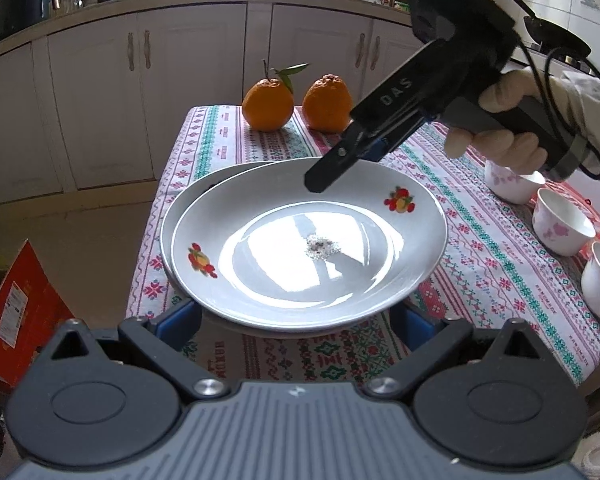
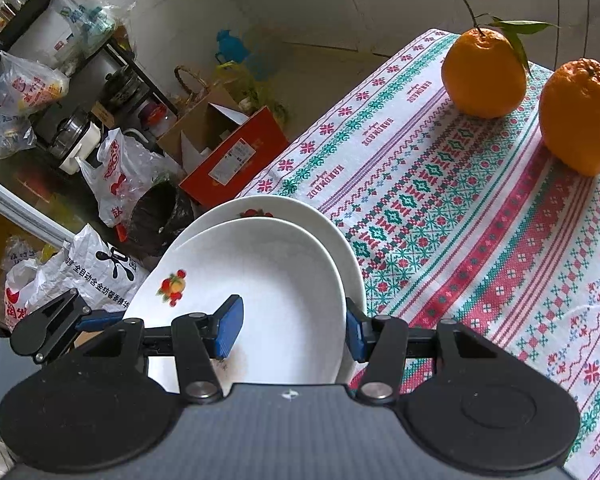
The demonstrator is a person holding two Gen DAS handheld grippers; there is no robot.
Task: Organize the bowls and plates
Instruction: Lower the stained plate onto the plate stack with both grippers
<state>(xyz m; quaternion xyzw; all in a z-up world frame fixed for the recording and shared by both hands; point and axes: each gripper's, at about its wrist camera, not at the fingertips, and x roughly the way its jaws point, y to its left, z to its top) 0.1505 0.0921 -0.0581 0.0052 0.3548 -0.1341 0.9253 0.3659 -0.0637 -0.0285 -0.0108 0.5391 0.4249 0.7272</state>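
Table [image 1: 476,248] w/ woven-look cloth, white ground, red, green & purple cross-stitch bands, flat & matte. At its left edge, overhanging a little, two round glossy white plates, one on the other. Top plate [image 1: 300,248] is shallow w/ wide sloped rim, small red-yellow fruit prints at 8 & 2 o'clock on the rim, a grey speckled patch at centre, strong window glare in the well. Bottom plate [image 1: 188,196] shows only as a crescent at 10 o'clock, same glaze; in right wrist view its rim carries a red fruit print.

Two oranges at 12 o'clock beyond the plates, pebbled skin, knobby tops: left orange [image 1: 267,105] w/ stem & green leaves, right orange [image 1: 327,103] bare. Three small white bowls [image 1: 562,222] w/ pink flower print at 3 o'clock, smooth porcelain look.

Right gripper [image 2: 290,330], black matte w/ blue pads, gloved hand [image 1: 512,124] on its handle: jaws are as close as they go yet a gap remains, one pad over the top plate's well, other outside the plates' rim; can't tell if pads press. Left gripper [image 1: 300,320]: blue pads spread wide either side of the plates' near rim at 6 o'clock, gripping nothing visible
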